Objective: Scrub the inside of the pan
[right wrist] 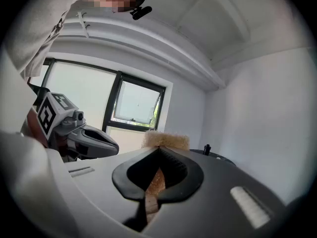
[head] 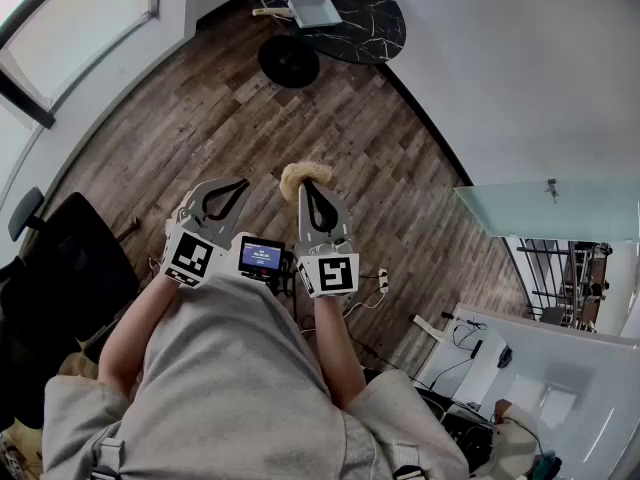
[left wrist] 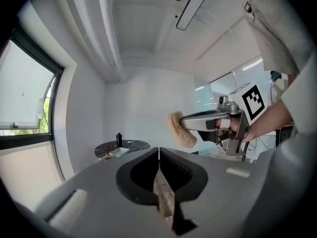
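Note:
A pale square pan [head: 313, 10] with a light handle lies on the round black marble table [head: 360, 23] far across the room; the left gripper view shows the pan [left wrist: 119, 152] small and distant. Both grippers are held close to the person's body, well away from the table. My right gripper [head: 305, 188] is shut on a tan sponge [head: 305, 175], which sticks out past its tips [right wrist: 166, 139]. My left gripper [head: 238, 184] is shut with nothing in it, its jaws meeting along a thin line [left wrist: 158, 151]. The sponge [left wrist: 181, 130] also shows to its right.
Wood-plank floor [head: 200, 128] stretches between the person and the table. A round black base or stool [head: 288, 60] stands in front of the table. A black office chair [head: 50, 268] is at the left, a glass panel [head: 545, 208] and a white desk [head: 540, 368] with cables at the right.

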The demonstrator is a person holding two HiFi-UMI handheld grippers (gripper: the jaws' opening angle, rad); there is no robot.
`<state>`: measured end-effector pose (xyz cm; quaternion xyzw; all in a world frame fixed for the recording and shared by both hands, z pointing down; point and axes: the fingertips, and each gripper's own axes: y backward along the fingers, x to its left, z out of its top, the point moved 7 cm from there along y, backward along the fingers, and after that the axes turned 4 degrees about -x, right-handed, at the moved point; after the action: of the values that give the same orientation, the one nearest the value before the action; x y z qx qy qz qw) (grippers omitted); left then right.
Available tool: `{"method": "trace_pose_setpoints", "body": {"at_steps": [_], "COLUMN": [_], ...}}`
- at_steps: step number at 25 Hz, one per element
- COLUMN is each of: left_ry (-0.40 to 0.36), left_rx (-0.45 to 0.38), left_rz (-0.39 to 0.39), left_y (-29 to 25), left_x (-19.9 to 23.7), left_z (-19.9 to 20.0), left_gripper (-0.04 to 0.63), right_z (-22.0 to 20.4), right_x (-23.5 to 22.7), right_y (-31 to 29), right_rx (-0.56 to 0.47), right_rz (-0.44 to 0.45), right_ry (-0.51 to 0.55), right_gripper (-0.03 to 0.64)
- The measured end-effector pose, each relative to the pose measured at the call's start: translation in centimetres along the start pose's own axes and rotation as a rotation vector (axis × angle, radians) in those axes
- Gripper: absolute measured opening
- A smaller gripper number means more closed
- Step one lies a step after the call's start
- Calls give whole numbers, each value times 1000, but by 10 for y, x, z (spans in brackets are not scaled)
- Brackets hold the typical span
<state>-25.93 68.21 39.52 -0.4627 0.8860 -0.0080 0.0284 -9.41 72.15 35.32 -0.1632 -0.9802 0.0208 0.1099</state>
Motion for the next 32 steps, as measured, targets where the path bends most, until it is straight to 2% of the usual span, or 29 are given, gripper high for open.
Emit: {"method": "trace_pose_setpoints", "body": {"at_steps": [4,8,13,15,19,22,26,29,32], "left_ry": [11,19,-19,-42,-155,-175,-206,-256,-289], "left_rx": [8,18,42,59,69,87,134,169,188], "left_rz": [-13,-43,-90,-108,-148,-182,-191,-214,-179], "left_y": [-7,-29,-69,-91,-139,-181,-243,-282,-312], "left_x": [3,6,4,8,14,24,41,52,75], "left_z": [-1,-5,-13,-18,-16,-11,-8,-2,-1], "left_gripper": [8,8,7,6,6,6,6,6,6], "right_z": [-6,-17,-37,-46,-60,-67,-84,-98,-105], "right_x": [-5,-20,-53,-73,-121,-161,-223,-265,-297], "right_y": [-4,-6,-12,-21,-49,-73,-97,-119,-154], "right_rx": [31,50,92,103,110,109,109,122,108], "right_rz": [13,-30,-80,-106,-150,-170,-192,-182,-146], "right_ry": [-49,-73,-118,-143,-177,-186,-247,-271,-263], "right_gripper": [20,20,20,20,20,20,20,20,20]}}
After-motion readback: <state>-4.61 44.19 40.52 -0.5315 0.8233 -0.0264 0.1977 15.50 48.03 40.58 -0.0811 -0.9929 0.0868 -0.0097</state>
